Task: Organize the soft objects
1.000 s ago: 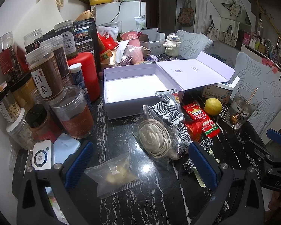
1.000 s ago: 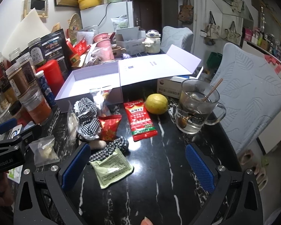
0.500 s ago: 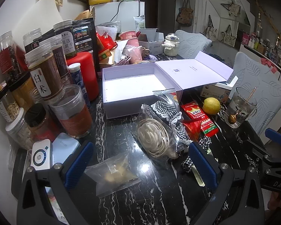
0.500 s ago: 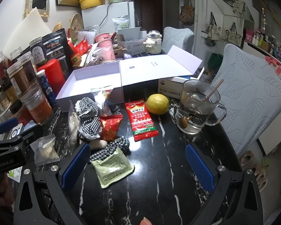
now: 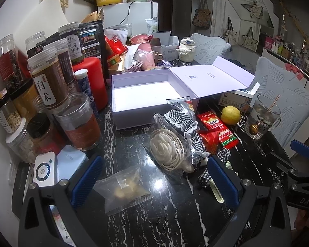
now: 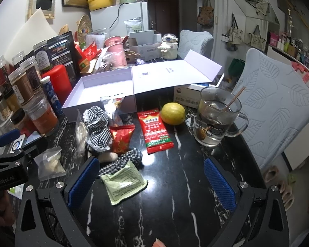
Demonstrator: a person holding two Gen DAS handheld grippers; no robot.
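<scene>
Both sets of jaws were wide, empty, hovering over the tabletop (image 6: pixel 175 195). Soft stuff lay loose: clear pouch (image 5: pixel 123 187) betw left gripper (image 5: pixel 154 179) jaws, green sachet (image 6: pixel 124 182) by right gripper (image 6: pixel 152 179). We judged: pinch mid-pouch, drop into open box (image 5: pixel 146 94), empty behind the pile.

Lemon (image 6: pixel 173 113), glass mug (image 6: pixel 215 117) with stirrer, jars (image 5: pixel 49 86) at left

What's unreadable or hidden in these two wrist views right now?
- Left view: green sachet mostly hidden behind the left gripper, whose jaws stand open.
- Right view: coiled cord bag largely covered by the checkered cloth.
- Both views: near floor of the open lilac box hidden by its front wall.
- Right view: print on the green sachet too small to read.
</scene>
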